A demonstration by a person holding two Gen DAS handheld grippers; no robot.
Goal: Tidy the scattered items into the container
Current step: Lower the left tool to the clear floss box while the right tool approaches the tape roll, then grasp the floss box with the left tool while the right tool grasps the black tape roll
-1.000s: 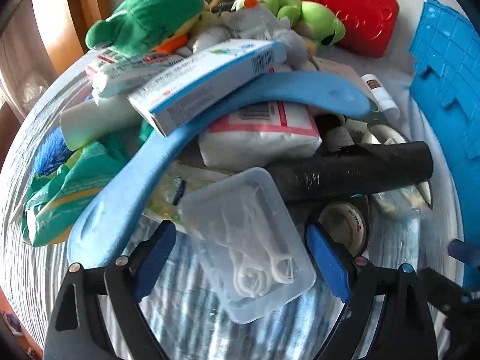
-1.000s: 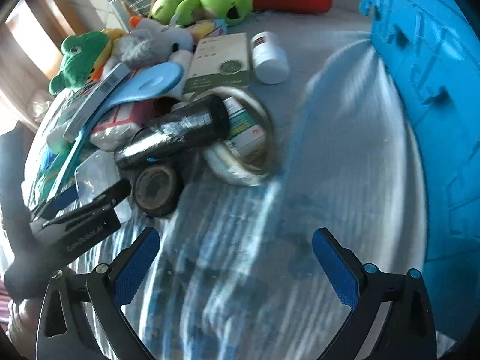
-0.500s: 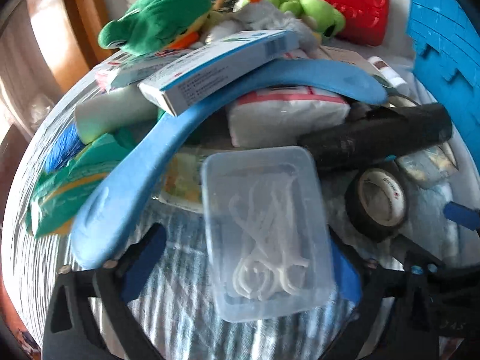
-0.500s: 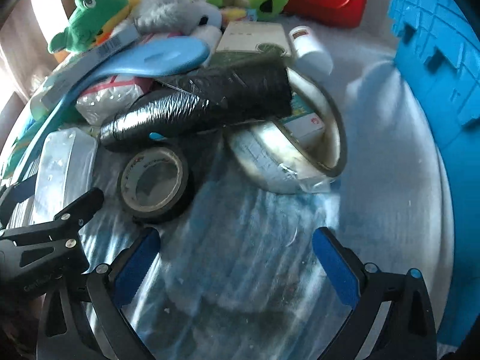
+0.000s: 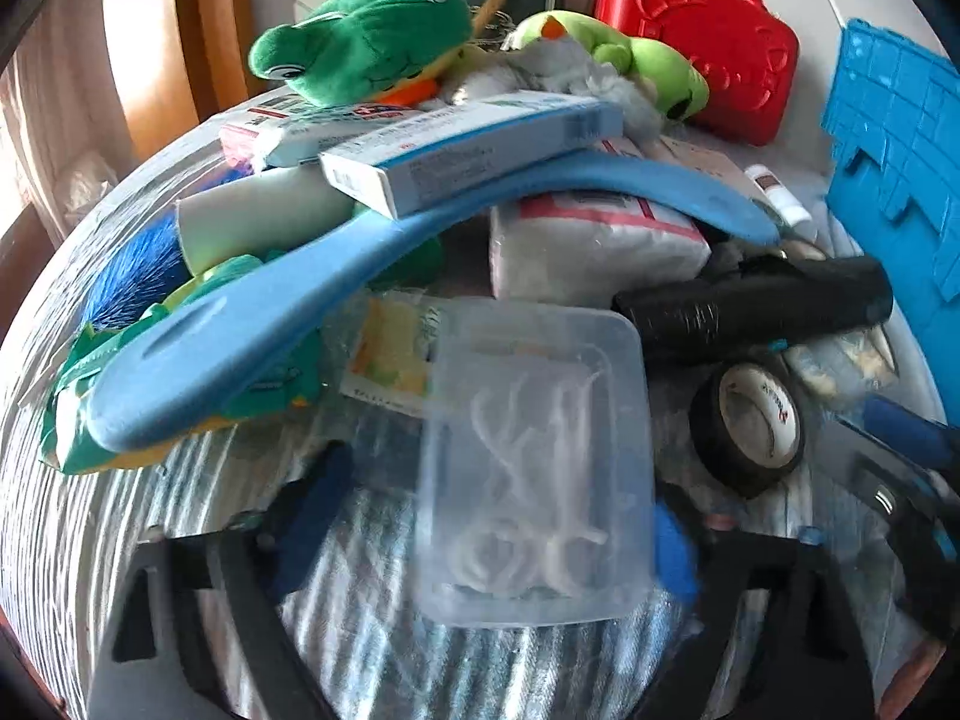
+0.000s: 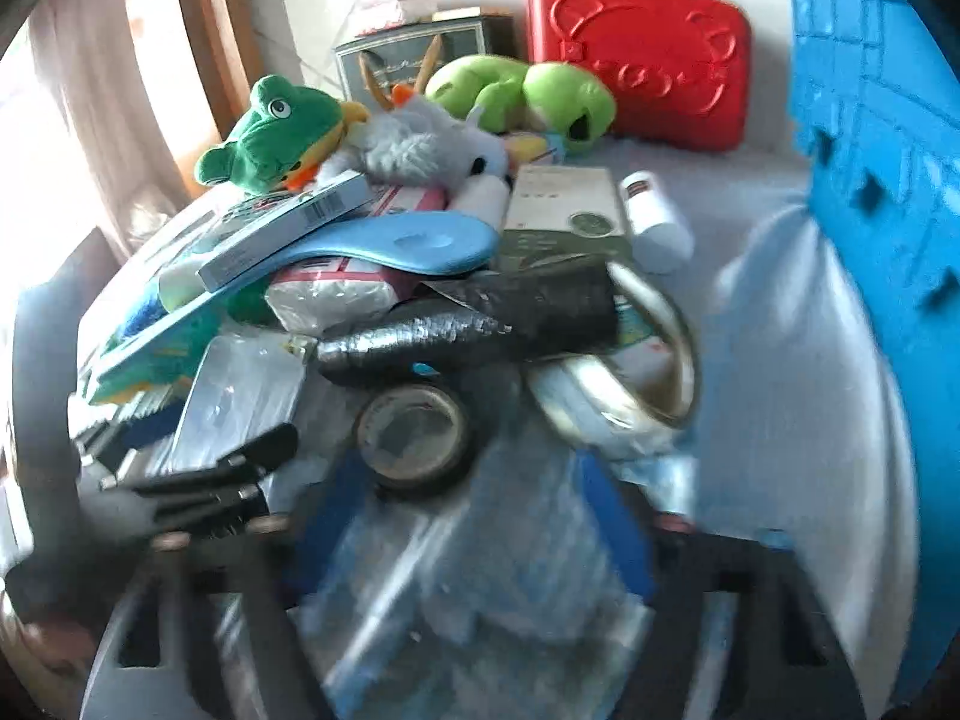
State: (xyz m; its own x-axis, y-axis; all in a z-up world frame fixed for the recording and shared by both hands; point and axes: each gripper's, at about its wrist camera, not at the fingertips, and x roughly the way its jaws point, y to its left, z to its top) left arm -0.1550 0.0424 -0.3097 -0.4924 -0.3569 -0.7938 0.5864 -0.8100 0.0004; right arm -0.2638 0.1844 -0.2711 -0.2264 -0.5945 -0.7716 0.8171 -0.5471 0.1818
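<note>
floss pick box (image 5: 534, 468), the clear plastic one, sits right between the blue pads of the left hand-held gripper (image 5: 498, 516), at the near edge of the pile. the right pad looks like it's touching the box wall, the left pad is a bit off it, and everything's smeared, so i can't tell if it's actually clamped. working across the left wrist view: green wipes pack (image 5: 180, 372) far left with a long blue shoehorn (image 5: 336, 276) arching over it, a blue-and-white carton (image 5: 474, 150) on top of that, green frog plush (image 5: 366, 30) behind. past the box there's a black wrapped roll (image 5: 756, 306) and a black tape roll (image 5: 750, 426), then the blue crate (image 5: 894, 168) on the far right.

right wrist view: same tape roll (image 6: 414, 432) just ahead of the right hand-held gripper (image 6: 474, 528), whose pads are blurred but sit fairly narrow with nothing clearly between them. wide clear tape ring (image 6: 630, 372) to the right, red case (image 6: 642, 54) at the back.
</note>
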